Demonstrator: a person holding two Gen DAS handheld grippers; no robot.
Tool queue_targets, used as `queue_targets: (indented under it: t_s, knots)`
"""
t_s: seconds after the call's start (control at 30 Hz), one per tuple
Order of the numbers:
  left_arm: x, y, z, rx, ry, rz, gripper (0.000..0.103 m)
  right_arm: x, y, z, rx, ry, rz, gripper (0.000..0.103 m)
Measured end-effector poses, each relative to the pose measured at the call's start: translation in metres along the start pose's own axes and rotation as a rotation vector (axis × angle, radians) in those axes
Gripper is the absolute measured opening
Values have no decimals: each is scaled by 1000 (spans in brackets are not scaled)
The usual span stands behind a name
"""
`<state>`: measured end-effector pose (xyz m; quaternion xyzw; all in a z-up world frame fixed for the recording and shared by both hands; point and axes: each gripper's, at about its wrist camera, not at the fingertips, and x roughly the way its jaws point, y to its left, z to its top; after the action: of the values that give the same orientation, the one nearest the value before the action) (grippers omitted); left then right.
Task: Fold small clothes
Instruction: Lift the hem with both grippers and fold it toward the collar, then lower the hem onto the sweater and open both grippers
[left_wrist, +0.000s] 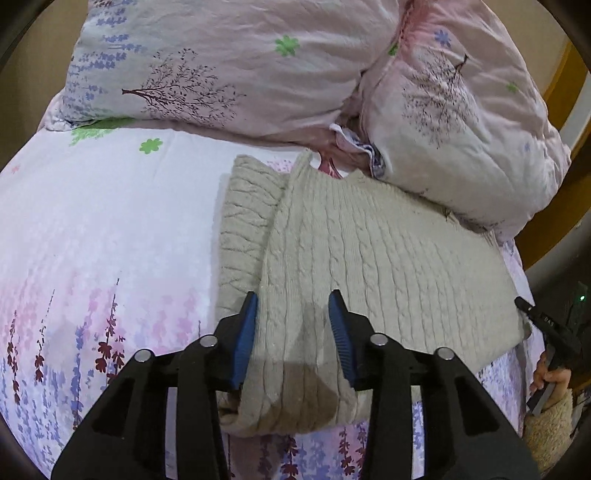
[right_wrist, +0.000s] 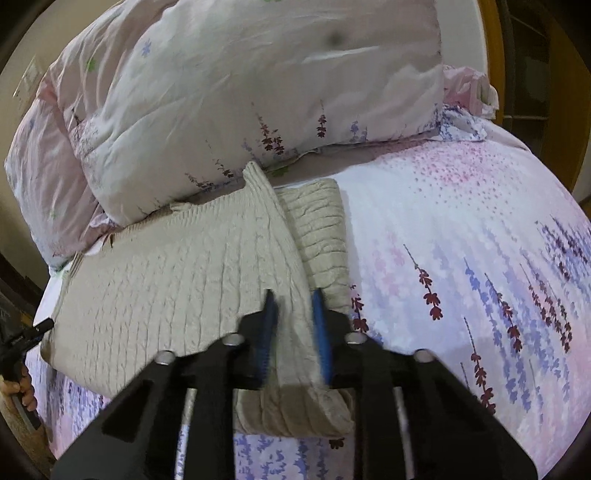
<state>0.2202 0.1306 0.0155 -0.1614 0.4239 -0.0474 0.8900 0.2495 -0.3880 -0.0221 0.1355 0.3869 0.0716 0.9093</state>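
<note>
Left wrist view has the cream cable-knit sweater (left_wrist: 388, 258) lying flat on the flowered bedsheet (left_wrist: 110, 221), neck toward the heaped duvet (left_wrist: 221, 55). One side is turned over the body, probably to narrow the sweater for the next fold. The left gripper (left_wrist: 291, 299) straddles the near end of that raised ridge with its jaws fairly wide. Knit lies between them, but I cannot tell whether they pinch it. Only this view shows another gripper tip (left_wrist: 543, 321) beside the sweater's far corner, with a hand (left_wrist: 550, 376) under it. Right wrist view, slightly blurred, shows the right gripper (right_wrist: 293, 299) narrow, apparently clamped on the sweater's (right_wrist: 166, 277) folded edge and lifting it.
</note>
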Motion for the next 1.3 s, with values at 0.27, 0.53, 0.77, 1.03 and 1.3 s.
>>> queue_targets:
  t_s: [0.27,0.53,0.77,1.03,1.3]
  knots:
    - [-3,5,-4,-13,15,-42,8,-20,4,2,-2,-52,18,8]
    - [-22,13,-6,-8,11,-117,7,-40,6,-8,-10,-62,-8,7]
    - [-8,20,-16,-21,48,-100,7,-10,-2,-19,20,42,-114,8]
    - [-17,10,-11,36,17,-56,25,-27,17,-11,-31,-12,-154,34]
    - [-40,-27,-5,147,-119,-44,55,-17,68,-12,-210,-1,-79,35]
